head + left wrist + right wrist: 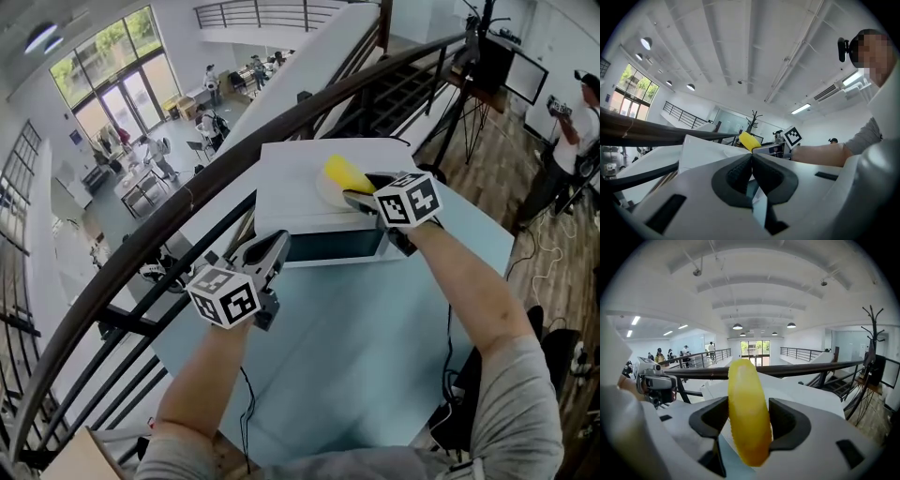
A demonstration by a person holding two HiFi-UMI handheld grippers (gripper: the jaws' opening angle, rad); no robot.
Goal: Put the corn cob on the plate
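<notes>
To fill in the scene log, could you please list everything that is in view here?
Corn cob: one, yellow, gripped in the right tool, at the plate.
Plate: one, white, on top of the appliance.
Box-shaped appliance: one, white with a dark front, on the table.
Table: one, light blue, in front of the person.
Railing: one, dark, along the table's left side.
Bystander: one, white top, far right on the wooden floor.
Left tool: one, pale grey with a marker cube, jaws together and empty, by the appliance's front left corner.
Right tool: one, same make, closed on the corn cob.
Forearms: two, bare below grey sleeves.
</notes>
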